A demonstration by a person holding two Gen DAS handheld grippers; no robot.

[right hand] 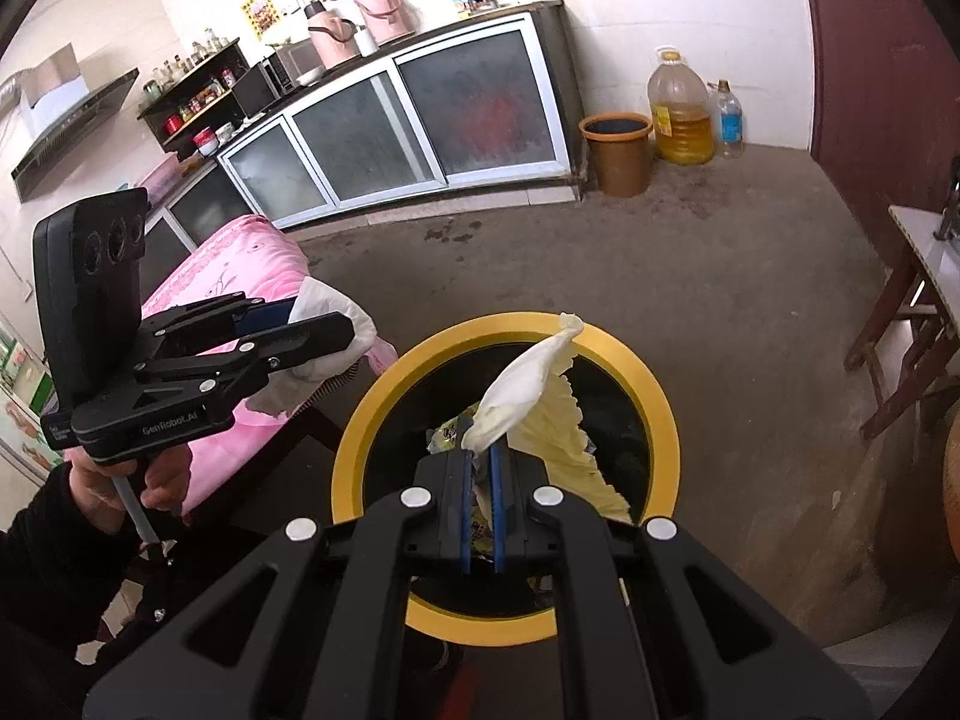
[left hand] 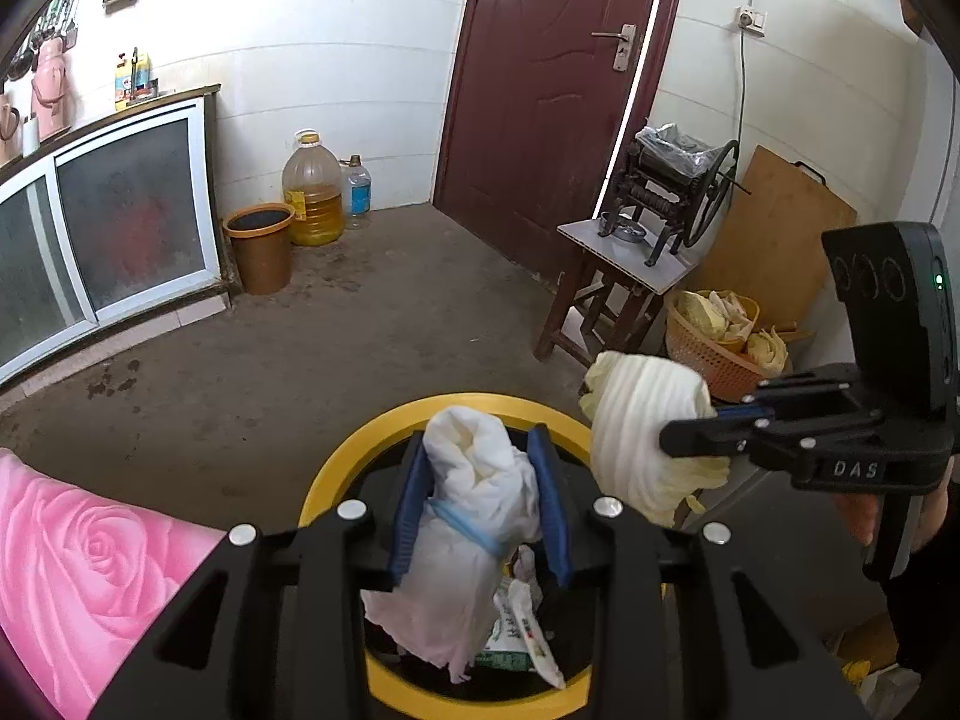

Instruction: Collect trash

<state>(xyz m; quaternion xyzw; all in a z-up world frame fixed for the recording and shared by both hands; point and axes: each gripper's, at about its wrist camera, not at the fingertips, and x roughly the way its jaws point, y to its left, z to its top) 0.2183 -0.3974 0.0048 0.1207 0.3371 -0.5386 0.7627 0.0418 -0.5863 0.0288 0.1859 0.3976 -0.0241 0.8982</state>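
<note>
Left wrist view: the left gripper (left hand: 480, 504) has its fingers (left hand: 408, 510) pinching a crumpled white tissue wad (left hand: 474, 480), which hangs down over the mouth of the yellow-rimmed trash bin (left hand: 354, 468) directly below. Wrappers (left hand: 522, 630) already lie inside the bin. At right, the right gripper (left hand: 690, 438) holds a pale cabbage leaf (left hand: 642, 438) just beside the bin's rim. A pink rose-patterned cover (left hand: 78, 558) occupies the lower left. A brown bucket (left hand: 259, 246) and an oil jug (left hand: 312, 189) stand by the far wall.

Right wrist view: the right gripper (right hand: 480, 456) has its fingers (right hand: 497, 492) pressed nearly together on the base of the cabbage leaf (right hand: 540, 402), which stands up and drapes over the open trash bin (right hand: 654, 396). At left, the left gripper (right hand: 324, 324), held by a hand (right hand: 120, 486), carries the tissue wad (right hand: 336, 330) near the pink-covered desk (right hand: 240, 276); whether the wad touches the cover cannot be determined from this angle.
</note>
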